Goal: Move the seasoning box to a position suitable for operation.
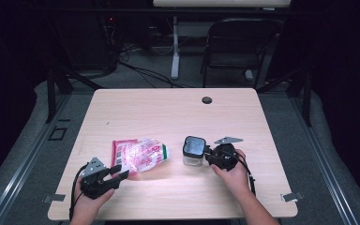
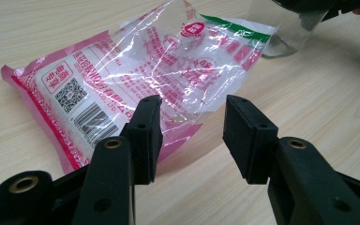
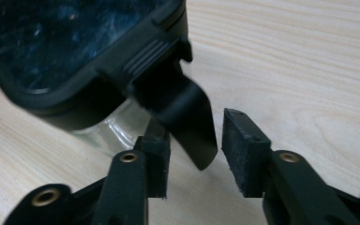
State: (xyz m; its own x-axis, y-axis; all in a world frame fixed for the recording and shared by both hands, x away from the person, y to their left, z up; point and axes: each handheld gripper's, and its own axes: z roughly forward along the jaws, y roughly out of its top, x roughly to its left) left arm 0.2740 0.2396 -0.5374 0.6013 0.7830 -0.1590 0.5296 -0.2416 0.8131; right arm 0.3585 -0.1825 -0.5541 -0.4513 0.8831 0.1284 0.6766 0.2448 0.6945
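A pink-and-clear plastic bag with printed text and a barcode lies flat on the wooden table. My left gripper is open at the bag's near corner, and the bag's edge reaches in between the jaws without being pinched. To the bag's right stands a glass jar with a black square lid. My right gripper is level at the jar's right side. The lid's black latch flap hangs between its jaws, with a gap to the right pad.
A round cable hole sits near the table's far edge. Behind the table stand a black folding chair and a white desk leg, with cables on the floor. Metal clips mark the front corners.
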